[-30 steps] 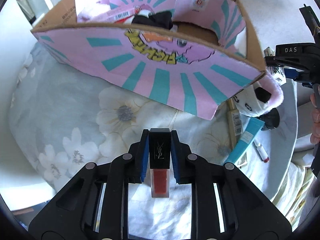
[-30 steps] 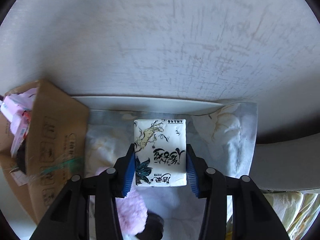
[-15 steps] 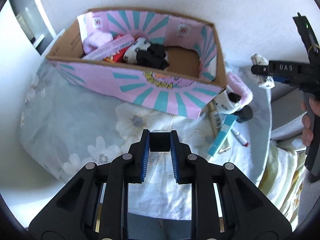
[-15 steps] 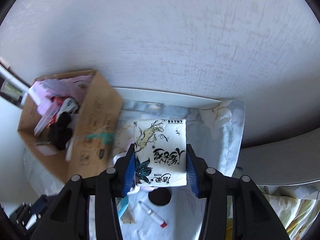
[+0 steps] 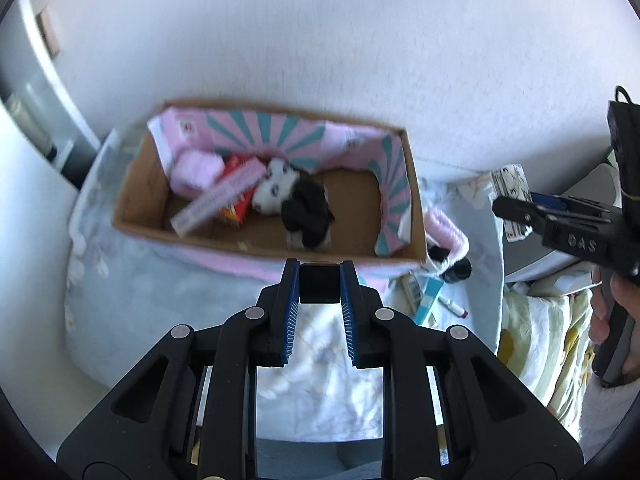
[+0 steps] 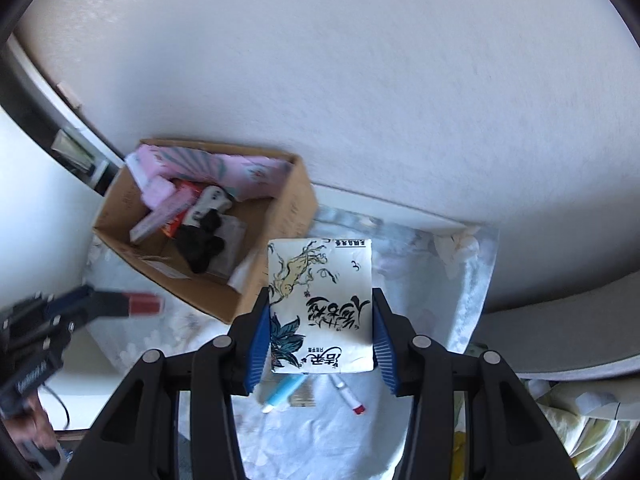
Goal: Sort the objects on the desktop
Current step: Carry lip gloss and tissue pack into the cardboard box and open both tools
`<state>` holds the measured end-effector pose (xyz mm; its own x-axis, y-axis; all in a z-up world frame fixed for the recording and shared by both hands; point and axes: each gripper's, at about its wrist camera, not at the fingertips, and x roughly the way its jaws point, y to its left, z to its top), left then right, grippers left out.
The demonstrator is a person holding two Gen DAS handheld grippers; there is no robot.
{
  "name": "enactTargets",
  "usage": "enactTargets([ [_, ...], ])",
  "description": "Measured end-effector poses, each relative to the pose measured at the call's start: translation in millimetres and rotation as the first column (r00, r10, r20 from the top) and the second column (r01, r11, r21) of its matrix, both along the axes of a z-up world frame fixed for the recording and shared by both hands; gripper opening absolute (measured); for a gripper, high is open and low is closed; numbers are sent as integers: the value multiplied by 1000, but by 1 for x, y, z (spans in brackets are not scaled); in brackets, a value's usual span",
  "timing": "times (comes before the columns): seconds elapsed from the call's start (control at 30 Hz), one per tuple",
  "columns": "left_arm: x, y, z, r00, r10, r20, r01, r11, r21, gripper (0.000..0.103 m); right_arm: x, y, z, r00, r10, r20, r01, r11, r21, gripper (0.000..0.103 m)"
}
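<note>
In the left wrist view, low in the centre of the frame, we see our left tool (image 5: 320, 286) pinching a dark square-capped lip-colour tube (image 5: 319, 288) between its blue pads; only the black cap end shows here, while the right wrist view catches the same tube's red body (image 6: 141, 304) at the left edge, poking out of the blurred tool. Above the tube, across the middle of the left wrist view, sits an open brown cardboard box lined with pink and teal sunburst paper (image 5: 412, 200), resting on a pale floral cloth (image 5: 132, 280) that covers the tabletop. Inside the box we make out a pink soft packet (image 5: 196, 170), a long pink carton (image 5: 218, 204), a black-and-white plush toy (image 5: 276, 186) and a black crumpled piece of fabric (image 5: 306, 210). To the right of the box, on the cloth, lie a light-blue tube (image 5: 428, 298) and a small white pen with a red cap (image 5: 452, 307); a pink fluffy item (image 5: 446, 230) leans at the box's right corner. In the right wrist view our right tool (image 6: 322, 330) is clamped on a white tissue pack printed with ink drawings and black characters (image 6: 320, 304), held in the centre of the frame above the cloth, right of the box.
</note>
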<state>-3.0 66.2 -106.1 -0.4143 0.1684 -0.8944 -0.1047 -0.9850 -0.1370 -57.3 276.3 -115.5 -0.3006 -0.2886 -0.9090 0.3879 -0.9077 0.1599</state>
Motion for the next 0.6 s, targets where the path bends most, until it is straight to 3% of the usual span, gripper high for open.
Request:
enactTargets([
  [0.3,-56,-28,23,995,-100,-5,100,994,-41,18,-5,-42,36,998,64,-28,-64,998,-6,43],
  [0.6,-104,-45,-5,982,-178,62,181,982,-49,18,-22,-110,19,992,126,4,-127,992,25,43],
])
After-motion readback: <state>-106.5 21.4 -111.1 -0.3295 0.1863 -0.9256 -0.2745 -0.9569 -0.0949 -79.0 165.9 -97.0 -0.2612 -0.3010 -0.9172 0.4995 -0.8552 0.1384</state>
